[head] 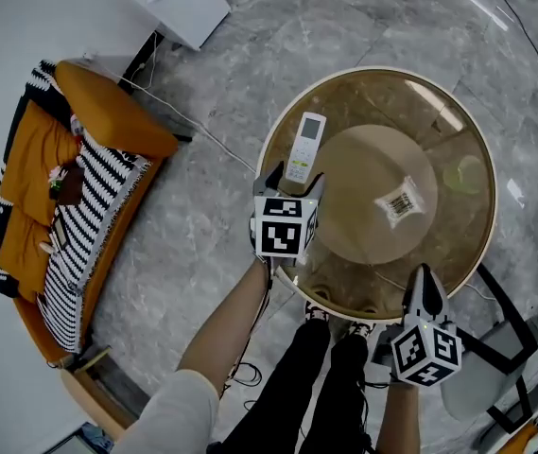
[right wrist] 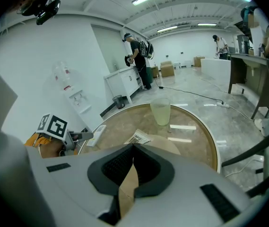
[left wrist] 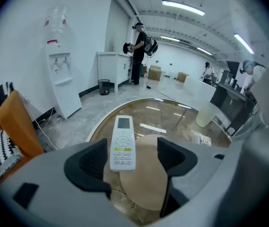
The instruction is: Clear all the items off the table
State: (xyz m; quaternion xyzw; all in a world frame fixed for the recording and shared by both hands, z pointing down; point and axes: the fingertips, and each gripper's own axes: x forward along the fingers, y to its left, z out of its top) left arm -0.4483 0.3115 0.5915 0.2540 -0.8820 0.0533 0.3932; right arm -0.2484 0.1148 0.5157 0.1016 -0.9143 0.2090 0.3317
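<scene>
1. The left gripper stands with its jaws wide apart, astride the near end of the white, oblong, plastic remote control. One pad sits just beside the remote's left edge and the other stands clear of its right edge. Neither presses, so nothing is held.
2. The remote lies flat on the left part of the round, amber glass table top with a cream rim. Its long axis points away from the person, and this alignment with the jaws suits a straight pinch across its narrow width.
3. The right gripper hovers at the near edge of the table with its jaws closed together and nothing between them. Judged from this posture, it waits while the left one works.
4. 2 further items rest on the glass: a crumpled pale packet bearing a barcode near the centre, and a translucent pale-green plastic cup, upright, on the far right. All 3 items are well apart, so the clearing has hardly advanced.
5. A tan disc-shaped pedestal shows through the glass, which reflects the ceiling lights.
6. The room has a grey marbled floor, an orange sofa with black-and-white striped cushions, a white water dispenser and people standing in the distance.
</scene>
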